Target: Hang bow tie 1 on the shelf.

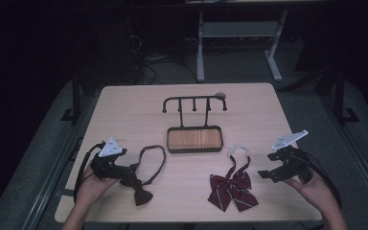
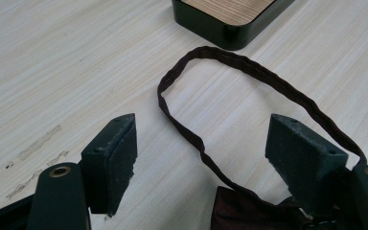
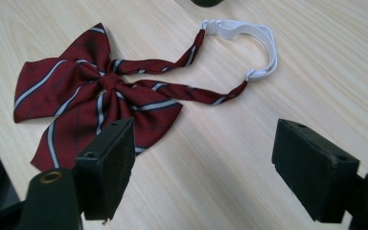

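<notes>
Dark bow tie: a dark brown fabric bow tie (image 1: 136, 184) with a thin looped neck strap (image 2: 249, 72) lies at the lower left of the high view, on the light wooden bench (image 1: 124, 115).
Left tool: the left tool (image 1: 120, 171) sits at the knot end of this tie, jaws spread; in the left gripper view the strap and a fold of dark cloth lie between the pads without being pinched, so it is released.
Striped bow tie: a maroon bow tie with white stripes (image 3: 96, 91) and a white plastic neck clasp (image 3: 249, 36) lies at the lower right of the high view, flat on the bench.
Right tool: the right tool (image 1: 267, 173) hangs just right of it, jaws wide apart, nothing between them.
Stand: a black metal peg rack on a wood-inlaid tray (image 1: 194, 139) stands mid-bench, pegs bare.
Step in hand: likely the grasp of the dark tie, for hanging.
Next move: close the left pads on the strap near the knot, then lift toward a peg.
</notes>
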Motion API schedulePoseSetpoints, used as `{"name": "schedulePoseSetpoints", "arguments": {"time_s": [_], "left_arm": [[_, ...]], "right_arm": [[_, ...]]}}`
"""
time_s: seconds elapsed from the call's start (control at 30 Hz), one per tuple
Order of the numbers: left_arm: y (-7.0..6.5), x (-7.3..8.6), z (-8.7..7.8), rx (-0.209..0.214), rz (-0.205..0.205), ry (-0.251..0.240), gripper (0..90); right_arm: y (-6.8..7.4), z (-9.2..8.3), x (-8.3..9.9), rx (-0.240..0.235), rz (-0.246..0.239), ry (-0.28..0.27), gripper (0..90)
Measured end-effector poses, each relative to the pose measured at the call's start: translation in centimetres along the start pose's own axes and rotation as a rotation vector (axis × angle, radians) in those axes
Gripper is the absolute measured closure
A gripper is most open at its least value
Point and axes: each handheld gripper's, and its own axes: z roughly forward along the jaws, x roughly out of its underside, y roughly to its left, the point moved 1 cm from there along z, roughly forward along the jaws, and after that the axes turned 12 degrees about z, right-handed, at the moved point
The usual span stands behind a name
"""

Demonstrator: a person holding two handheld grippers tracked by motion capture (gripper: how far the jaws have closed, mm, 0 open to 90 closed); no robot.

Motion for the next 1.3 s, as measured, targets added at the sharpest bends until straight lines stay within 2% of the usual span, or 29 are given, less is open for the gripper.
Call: {"name": "schedulePoseSetpoints", "arguments": {"time_s": [0.07, 0.23, 0.5, 0.63, 0.97, 1.03, 1.3], "left_arm": [[0.0, 0.0, 0.0, 0.000, -0.004, -0.001, 26.9], [0.0, 0.1, 0.0, -0.003, 0.001, 0.004, 26.9], [0.0, 0.1, 0.1, -0.003, -0.004, 0.005, 26.9], [0.0, 0.1, 0.1, -0.006, 0.008, 0.012, 26.9], [-0.1, 0.1, 0.1, -0.004, 0.003, 0.011, 26.9], [0.0, 0.1, 0.2, -0.005, 0.014, 0.015, 26.9], [0.0, 0.1, 0.2, -0.003, 0.015, 0.014, 26.9]], "right_arm": [[0.0, 0.2, -0.4, -0.014, -0.002, 0.010, 20.0], [0.3, 0.7, -1.5, -0.013, -0.019, 0.014, 21.8], [0.2, 1.7, -3.0, 0.007, -0.033, 0.047, 28.1], [0.0, 2.2, -3.6, 0.012, -0.023, 0.055, 29.7], [-0.9, 3.5, -5.1, 0.013, -0.003, 0.093, 36.5], [-0.9, 3.7, -5.4, 0.016, 0.004, 0.099, 39.1], [-1.1, 4.4, -6.0, 0.029, 0.007, 0.126, 43.7]]}}
